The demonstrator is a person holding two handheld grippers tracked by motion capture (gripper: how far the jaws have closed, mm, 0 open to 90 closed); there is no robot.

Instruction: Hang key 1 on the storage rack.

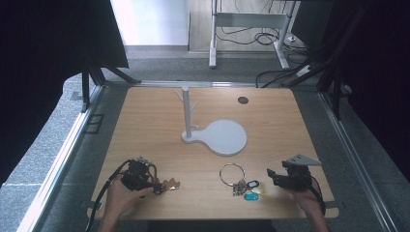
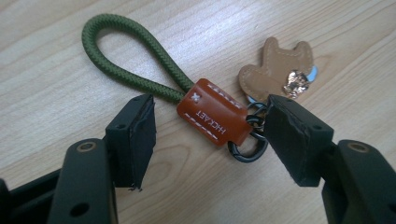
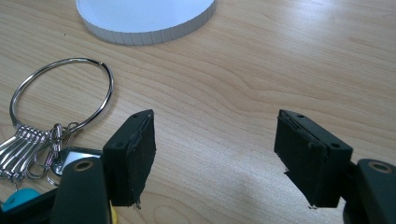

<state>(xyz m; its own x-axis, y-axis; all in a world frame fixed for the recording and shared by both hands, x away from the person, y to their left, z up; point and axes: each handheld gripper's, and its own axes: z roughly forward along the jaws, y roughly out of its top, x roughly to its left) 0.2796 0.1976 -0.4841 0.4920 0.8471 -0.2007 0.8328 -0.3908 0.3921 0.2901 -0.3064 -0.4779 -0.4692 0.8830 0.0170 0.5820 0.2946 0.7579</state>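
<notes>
Barely begun: left gripper (image 2: 210,135) spread wide around the green-cord keychain (image 2: 212,116) lying ungrasped well short of the white stand (image 1: 187,113), right gripper (image 3: 217,154) likewise agape beside the key ring (image 3: 60,95), hanging presumably all ahead.

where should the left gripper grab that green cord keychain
Probably at the orange leather tab of the keychain, coming straight down from above. It lies flat on the table, between the open jaws of the left gripper, and is the stiffest, widest part. The green cord loop is rounder and might roll.
</notes>
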